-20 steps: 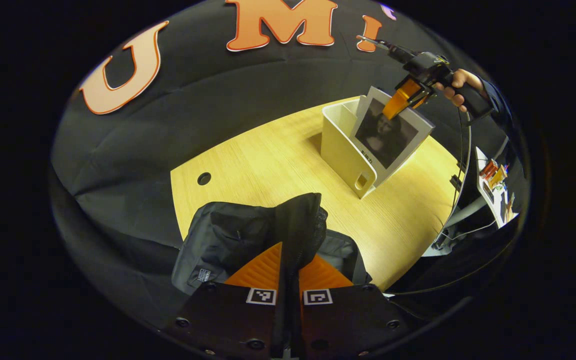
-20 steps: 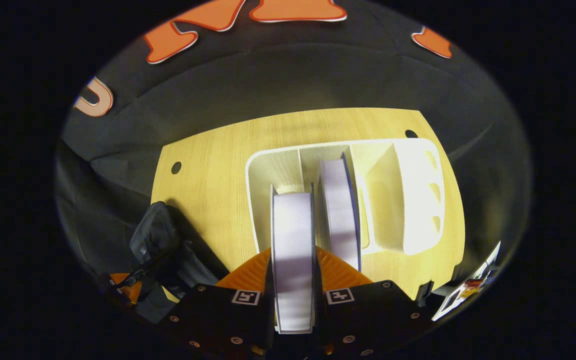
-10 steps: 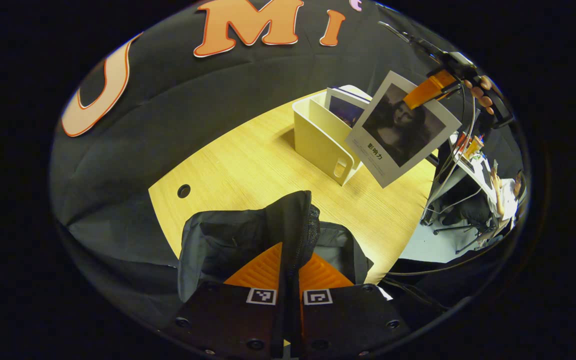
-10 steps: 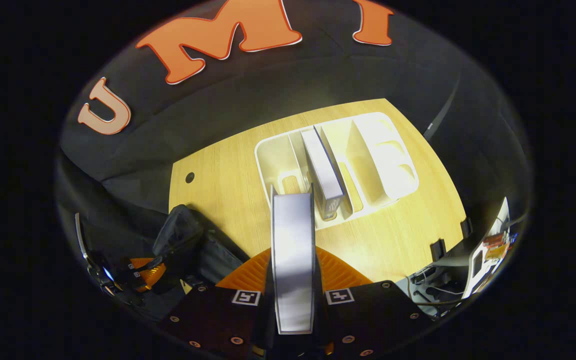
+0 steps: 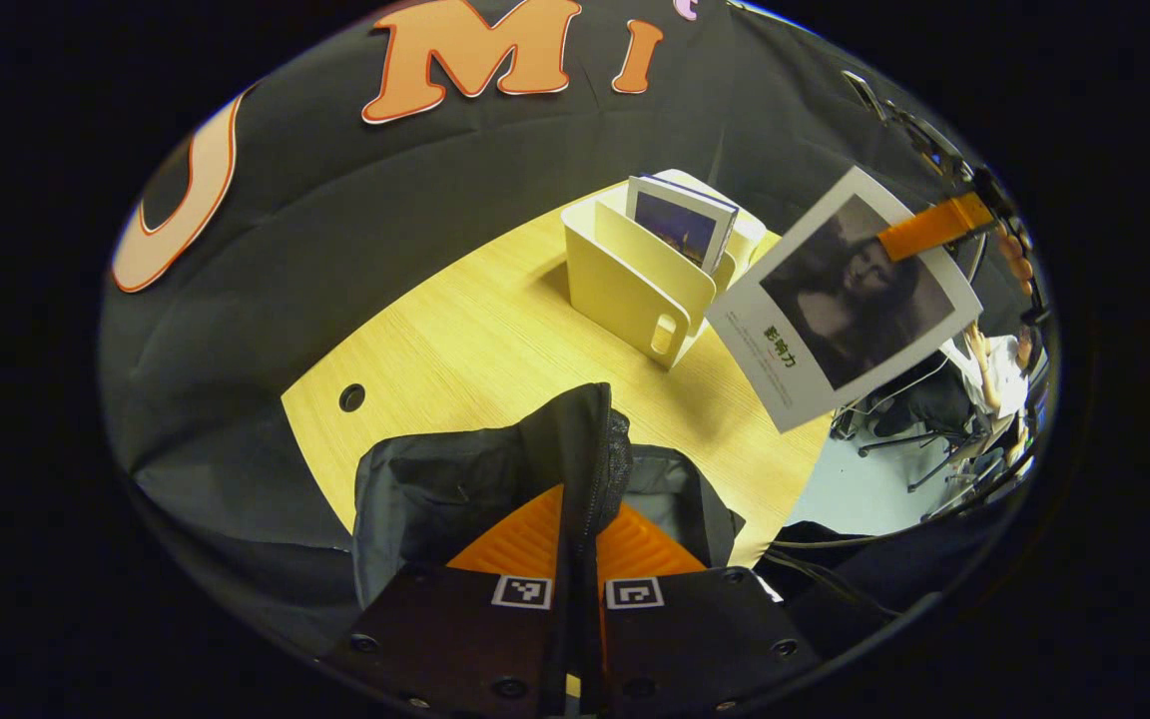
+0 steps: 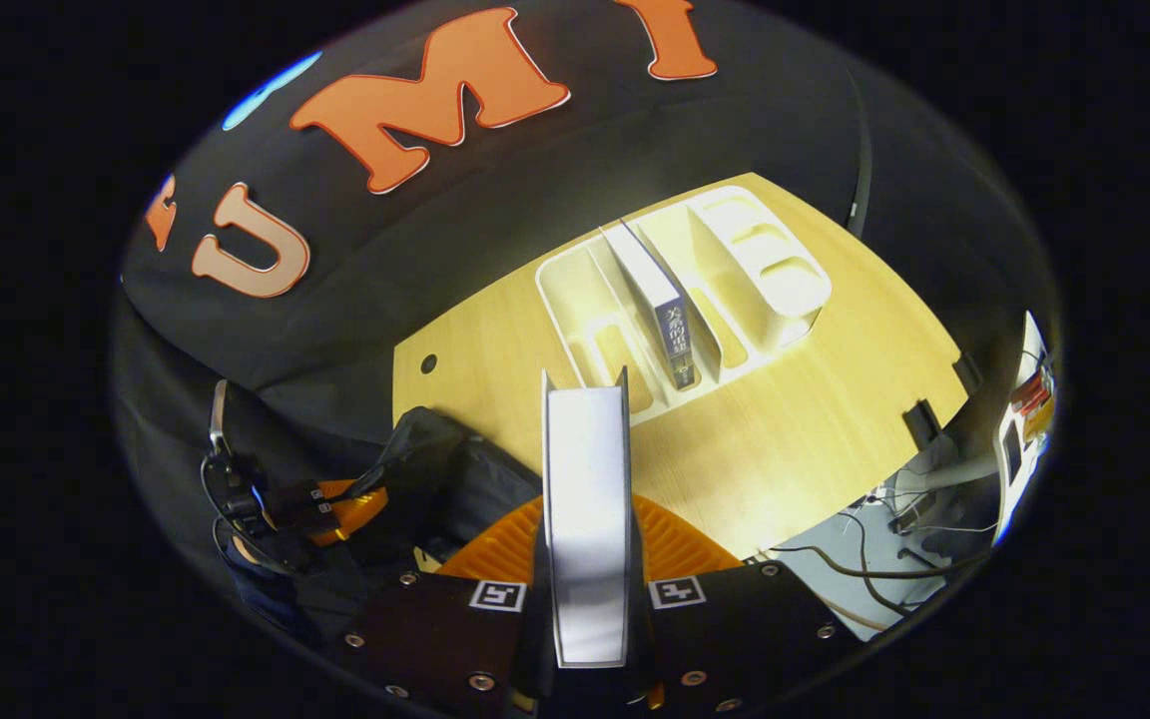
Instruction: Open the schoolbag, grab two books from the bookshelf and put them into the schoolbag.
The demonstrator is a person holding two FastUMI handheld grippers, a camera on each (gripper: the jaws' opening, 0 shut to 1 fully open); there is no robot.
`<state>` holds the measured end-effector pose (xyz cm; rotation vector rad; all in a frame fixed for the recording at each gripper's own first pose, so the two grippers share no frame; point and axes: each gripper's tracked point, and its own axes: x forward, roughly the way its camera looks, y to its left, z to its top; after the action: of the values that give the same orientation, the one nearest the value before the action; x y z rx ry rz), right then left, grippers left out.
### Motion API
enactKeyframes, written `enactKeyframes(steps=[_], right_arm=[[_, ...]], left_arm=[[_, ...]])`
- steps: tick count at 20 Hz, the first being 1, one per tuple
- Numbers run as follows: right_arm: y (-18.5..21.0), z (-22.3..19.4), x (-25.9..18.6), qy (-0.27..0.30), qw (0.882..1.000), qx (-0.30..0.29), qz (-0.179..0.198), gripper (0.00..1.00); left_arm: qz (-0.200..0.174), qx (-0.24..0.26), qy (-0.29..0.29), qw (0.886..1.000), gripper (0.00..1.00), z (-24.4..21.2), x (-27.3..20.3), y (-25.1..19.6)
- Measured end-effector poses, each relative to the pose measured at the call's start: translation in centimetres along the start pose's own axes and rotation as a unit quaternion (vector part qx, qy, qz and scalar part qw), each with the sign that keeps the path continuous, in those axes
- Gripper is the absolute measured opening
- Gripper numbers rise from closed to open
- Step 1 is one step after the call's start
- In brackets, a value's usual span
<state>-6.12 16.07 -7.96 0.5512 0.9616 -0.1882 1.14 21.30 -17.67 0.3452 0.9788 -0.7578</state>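
Clamping the first book [image 6: 586, 519] edge-on between its two fingers, the right gripper [image 6: 586, 559] carries it in the air above the wooden table [image 6: 815, 419], clear of the cream bookshelf [image 6: 765, 270]; from the left gripper view the same book hangs by its upper corner, cover facing out, to one side of the bookshelf and past the table's edge. The left gripper [image 5: 576, 544] is pinched on a raised fold of the black schoolbag [image 5: 435, 489], the zipper edge running up between its fingers, and seems to be holding the bag's mouth up and open. The schoolbag sits at the near end of the table, well apart from the bookshelf, with bare wood between them. A second book [image 6: 663, 310] stands upright in one of the bookshelf's middle compartments, spine toward the bag. The step in hand looks like the transfer of the first book: it is out of the bookshelf but not yet in the bag. The next move likely calls for swinging the book across toward the schoolbag, turning it to line up with the opening beside the lifted fold, and lowering it in before releasing. The fold has to stay lifted, or the soft fabric may sag across the opening and catch a corner of the book.
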Motion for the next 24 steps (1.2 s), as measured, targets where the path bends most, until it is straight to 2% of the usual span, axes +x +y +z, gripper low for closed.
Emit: enactKeyframes(steps=[7, 9, 15, 21, 24], right_arm=[[1.2, -5.0, 1.9, 0.002, 0.995, 0.064, 0.078, 0.3], [2.1, -6.0, 2.7, -0.001, 0.991, 0.072, 0.109, 0.29], [5.1, -9.6, 7.0, 0.0, 0.979, 0.106, 0.174, 0.29], [10.2, -12.7, 12.7, 0.021, 0.955, 0.16, 0.247, 0.29], [12.2, -13.3, 15.4, 0.022, 0.948, 0.18, 0.261, 0.29]], left_arm=[[-0.004, -0.01, -0.009, 1.0, 0.06, 0.1, 0.1, -0.7], [0.011, -0.008, -0.018, 1.0, 0.06, 0.4, 0.3, -0.2], [0.001, -0.021, -0.044, 0.999, 0.06, 0.9, 0.7, -1.0], [-0.007, -0.033, -0.067, 0.997, 0.06, 1.3, 0.7, -1.0], [-0.009, -0.046, -0.074, 0.996, 0.06, 1.4, 0.7, -1.3]])
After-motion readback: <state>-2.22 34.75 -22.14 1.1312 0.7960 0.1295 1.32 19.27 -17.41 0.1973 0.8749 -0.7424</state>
